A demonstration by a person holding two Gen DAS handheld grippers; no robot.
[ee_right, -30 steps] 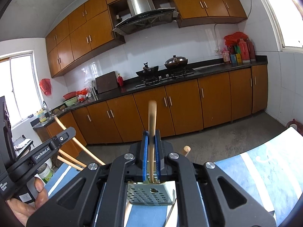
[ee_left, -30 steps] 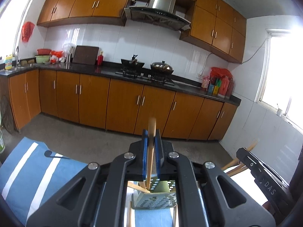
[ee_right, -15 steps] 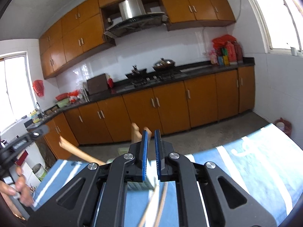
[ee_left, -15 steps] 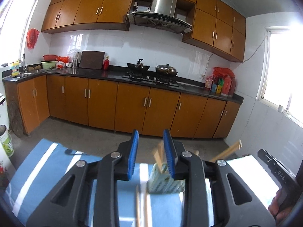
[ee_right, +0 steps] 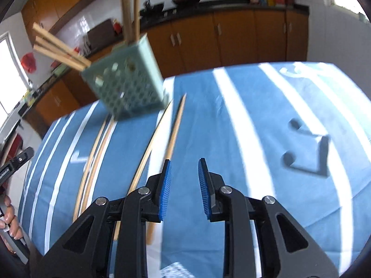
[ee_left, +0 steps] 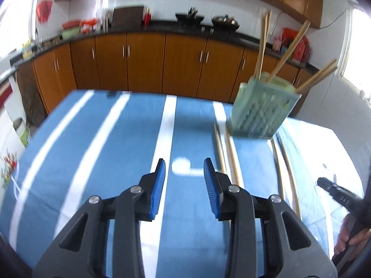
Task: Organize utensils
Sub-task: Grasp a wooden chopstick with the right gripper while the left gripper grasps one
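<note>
Your left tool (ee_left: 184,170) has its blue pads apart, and they have just been opening. Nothing is between them, only the blue striped cloth (ee_left: 111,143) on the surface. Your right tool (ee_right: 183,171) is also a little open with nothing in it, and its pads have just been opening too.

There is one green holder (ee_left: 259,108) with holes in its sides. It stands ahead of your left tool and off to the right. From your right tool it is ahead and to the left (ee_right: 127,85). Chopsticks stick up out of its top; the blur lets you count about five, leaning out to different sides.

Four more chopsticks (ee_right: 172,136) lie flat on the cloth, in two pairs. Each long stick runs from near you away toward the holder. One pair (ee_left: 226,148) lies just right of your left tool. The other pair lies just left of your right tool, and its near ends pass under that tool's left finger.
</note>
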